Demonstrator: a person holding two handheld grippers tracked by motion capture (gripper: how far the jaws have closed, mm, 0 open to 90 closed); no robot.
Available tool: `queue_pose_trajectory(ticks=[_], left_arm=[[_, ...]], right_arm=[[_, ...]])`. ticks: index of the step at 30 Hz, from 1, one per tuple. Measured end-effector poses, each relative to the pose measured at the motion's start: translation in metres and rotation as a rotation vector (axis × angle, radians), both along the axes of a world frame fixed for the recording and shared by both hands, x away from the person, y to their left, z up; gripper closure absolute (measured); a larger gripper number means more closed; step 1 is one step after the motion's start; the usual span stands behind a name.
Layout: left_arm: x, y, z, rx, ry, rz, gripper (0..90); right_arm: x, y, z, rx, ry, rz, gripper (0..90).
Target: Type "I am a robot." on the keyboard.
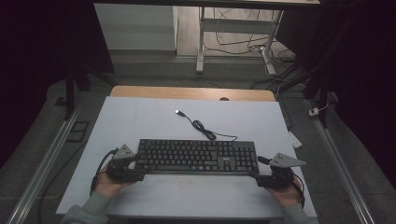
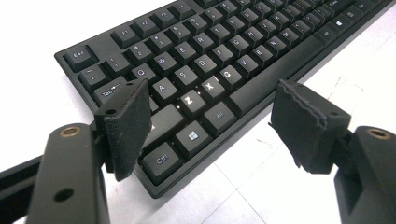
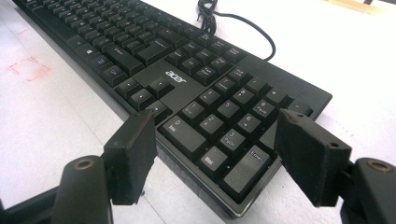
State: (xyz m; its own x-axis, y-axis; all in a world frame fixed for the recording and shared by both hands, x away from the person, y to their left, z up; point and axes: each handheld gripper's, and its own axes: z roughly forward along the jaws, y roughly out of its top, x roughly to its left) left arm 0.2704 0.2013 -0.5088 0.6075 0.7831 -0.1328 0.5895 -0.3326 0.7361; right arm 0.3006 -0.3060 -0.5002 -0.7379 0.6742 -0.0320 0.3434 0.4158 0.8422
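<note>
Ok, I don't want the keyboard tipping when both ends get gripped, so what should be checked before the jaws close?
1. Left gripper jaws open, straddling the keyboard corner by Ctrl: ok.
2. Right gripper jaws open, straddling the numpad corner: ok.
3. Keyboard flat on the white table: ok.
4. Cable slack, USB plug lying free: ok.
5. Pads level with the keyboard's edge: cannot tell.

My left gripper (image 2: 212,116) hangs wide apart over the black keyboard (image 2: 224,60) (its Ctrl corner between my jaws) on the white table (image 2: 289,186).
</note>
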Motion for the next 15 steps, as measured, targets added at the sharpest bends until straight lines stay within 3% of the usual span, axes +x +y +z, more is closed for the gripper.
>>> queue_pose_trajectory(ticks=[15], left_arm=[[0.0002, 0.0007, 0.0006, -0.005, 0.002, 0.006, 28.6]], right_arm=[[0.0002, 0.0009, -0.0002, -0.003, -0.003, -0.003, 30.5]])
